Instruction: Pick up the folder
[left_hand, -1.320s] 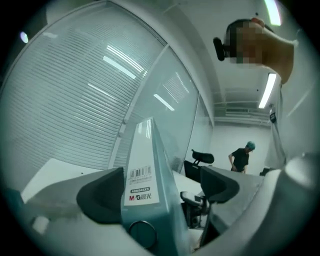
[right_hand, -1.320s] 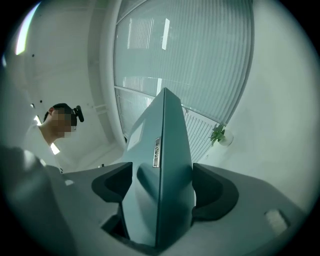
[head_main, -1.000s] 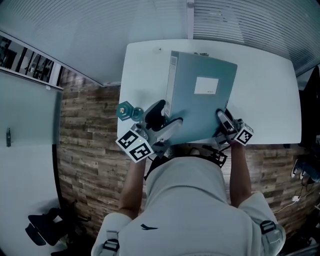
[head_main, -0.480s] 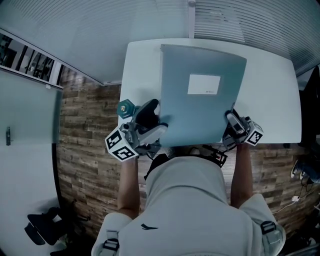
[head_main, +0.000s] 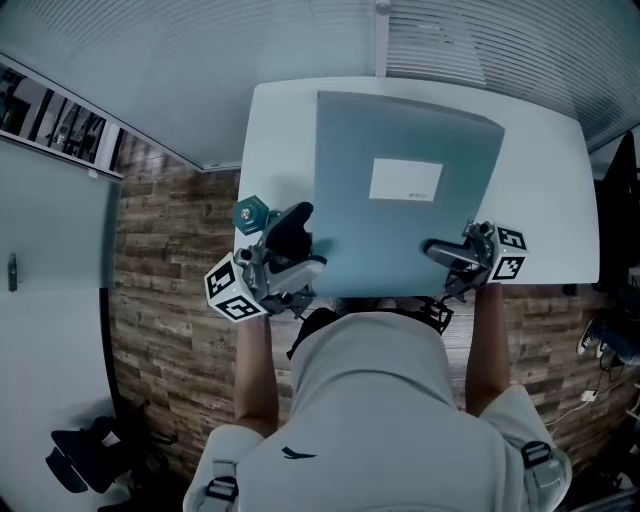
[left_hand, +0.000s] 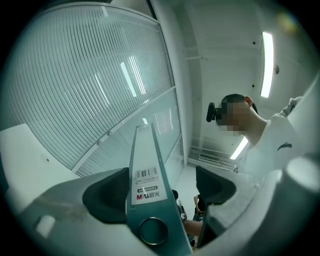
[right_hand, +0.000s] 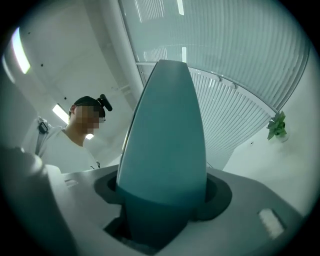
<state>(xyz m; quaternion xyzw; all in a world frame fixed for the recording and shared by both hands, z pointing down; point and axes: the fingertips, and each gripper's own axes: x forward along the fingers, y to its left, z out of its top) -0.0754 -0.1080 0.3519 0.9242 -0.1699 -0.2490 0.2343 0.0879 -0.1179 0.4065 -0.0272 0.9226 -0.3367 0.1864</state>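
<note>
Over the middle of the white surface (head_main: 545, 190), the blue folder (head_main: 400, 150) is held up between both claws: the left claw (head_main: 300, 247) clamped on its spine edge, the right claw (head_main: 440, 252) gripping the opposite edge, its jaws opening slightly.

The white table (head_main: 540, 190) (rounded at its corners) stands on a brown wood-plank floor (head_main: 170, 260), against a ribbed wall.
</note>
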